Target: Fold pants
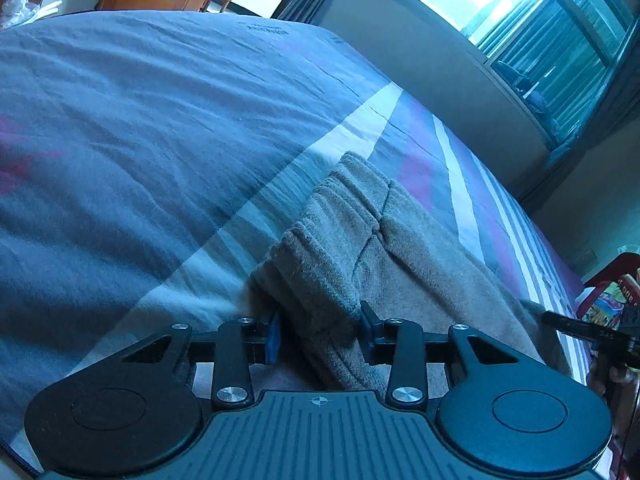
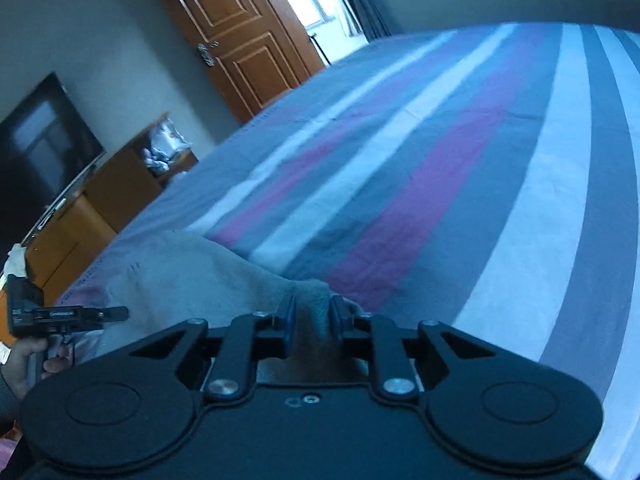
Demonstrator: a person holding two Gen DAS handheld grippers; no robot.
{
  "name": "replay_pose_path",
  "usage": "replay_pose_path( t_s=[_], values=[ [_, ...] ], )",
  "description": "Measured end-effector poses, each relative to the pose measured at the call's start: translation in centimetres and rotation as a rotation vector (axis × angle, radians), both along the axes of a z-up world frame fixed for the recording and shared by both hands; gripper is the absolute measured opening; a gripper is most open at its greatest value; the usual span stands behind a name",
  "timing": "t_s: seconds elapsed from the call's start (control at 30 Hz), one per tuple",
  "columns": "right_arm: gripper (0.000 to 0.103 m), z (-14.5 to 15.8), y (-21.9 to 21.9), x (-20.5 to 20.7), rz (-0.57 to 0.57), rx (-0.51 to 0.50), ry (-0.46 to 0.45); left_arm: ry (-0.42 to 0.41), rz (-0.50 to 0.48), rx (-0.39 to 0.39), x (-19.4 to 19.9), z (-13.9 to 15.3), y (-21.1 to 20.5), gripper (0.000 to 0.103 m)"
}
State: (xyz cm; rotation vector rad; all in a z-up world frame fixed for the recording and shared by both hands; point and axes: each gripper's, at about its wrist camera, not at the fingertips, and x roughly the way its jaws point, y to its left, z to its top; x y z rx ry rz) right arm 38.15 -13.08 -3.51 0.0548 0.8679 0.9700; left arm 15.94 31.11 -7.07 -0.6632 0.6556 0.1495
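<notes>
Left gripper point(image 1: 320, 334) half-closed around beige fleece pants point(image 1: 384, 248) waistband; right gripper point(image 2: 310, 330) pinched on hem at 6 o'clock; both should be lifted evenly, kept taut above striped bed point(image 2: 440, 168).

I'm looking at a home bedroom: wide striped blue-grey bed cover point(image 2: 440, 184), panelled brown wooden door point(image 2: 240, 44) far left, curtained window point(image 1: 560, 36).

One pants point(image 1: 360, 240) — two grippers point(image 1: 320, 334).
</notes>
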Motion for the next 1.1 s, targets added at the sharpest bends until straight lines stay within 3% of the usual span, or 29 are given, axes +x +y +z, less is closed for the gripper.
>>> replay_pose_path(
  t_s=[0.1, 0.13, 0.17, 0.2, 0.3, 0.37, 0.43, 0.47, 0.53, 0.63, 0.73, 0.83, 0.93, 1.0, 1.07, 1.1],
  values=[
    [0.027, -1.1, 2.0, 0.6, 0.0, -0.165, -0.035, -0.006, 0.001, -0.007, -0.1, 0.1, 0.1, 0.038],
    [0.024, -1.4, 2.3, 0.8, 0.004, -0.171, -0.018, -0.008, 0.003, -0.004, -0.2, 0.1, 0.1, 0.038],
    [0.005, -1.5, 2.5, 1.0, 0.015, -0.143, 0.002, -0.015, 0.011, 0.007, -0.3, 0.3, 0.1, 0.038],
    [0.005, -1.3, 2.6, 0.9, 0.03, -0.119, 0.006, -0.029, 0.024, 0.012, -0.6, 0.6, 0.0, 0.036],
    [0.002, 0.3, 2.1, -0.5, -0.026, -0.088, -0.123, -0.037, 0.029, 0.046, -1.0, 0.4, -0.3, 0.036],
    [0.001, -0.9, 1.9, 0.0, -0.107, -0.157, -0.119, -0.04, 0.041, 0.027, -1.0, 0.1, -0.1, 0.036],
    [0.003, -2.5, 2.7, -0.4, -0.112, -0.224, -0.106, -0.025, 0.035, 0.038, -1.2, 0.5, 0.0, 0.047],
    [0.005, -2.3, 2.8, -0.6, -0.136, -0.219, -0.106, -0.02, 0.035, 0.061, -1.5, 0.9, 0.0, 0.05],
    [0.018, -1.2, 2.2, -1.0, -0.202, -0.173, -0.111, -0.008, 0.043, 0.114, -2.7, 2.1, 0.2, 0.067],
    [0.019, 1.1, -0.4, -3.1, -0.281, -0.094, -0.156, -0.046, 0.077, 0.259, -4.3, 5.3, -0.5, 0.067],
    [0.017, 2.3, -1.7, -6.2, -0.295, -0.048, -0.203, -0.112, -0.064, 0.334, -0.8, 8.3, -4.0, 0.067],
    [0.018, 1.5, 0.6, -7.8, -0.302, -0.015, -0.169, -0.104, -0.193, 0.387, 4.8, 8.7, -8.7, 0.067],
    [0.027, 0.3, 4.1, -8.4, -0.342, 0.022, -0.107, -0.058, -0.26, 0.403, 9.6, 7.2, -12.3, 0.067],
    [0.036, -0.5, 6.4, -8.6, -0.369, 0.036, -0.082, 0.029, -0.284, 0.416, 11.8, 5.1, -13.1, 0.067],
    [0.043, -1.6, 7.6, -8.5, -0.366, 0.012, -0.058, 0.062, -0.299, 0.434, 12.1, 3.4, -12.8, 0.067],
    [0.041, -2.5, 7.8, -8.1, -0.368, -0.024, -0.033, 0.048, -0.3, 0.408, 11.7, 3.2, -12.1, 0.067]
  ],
)
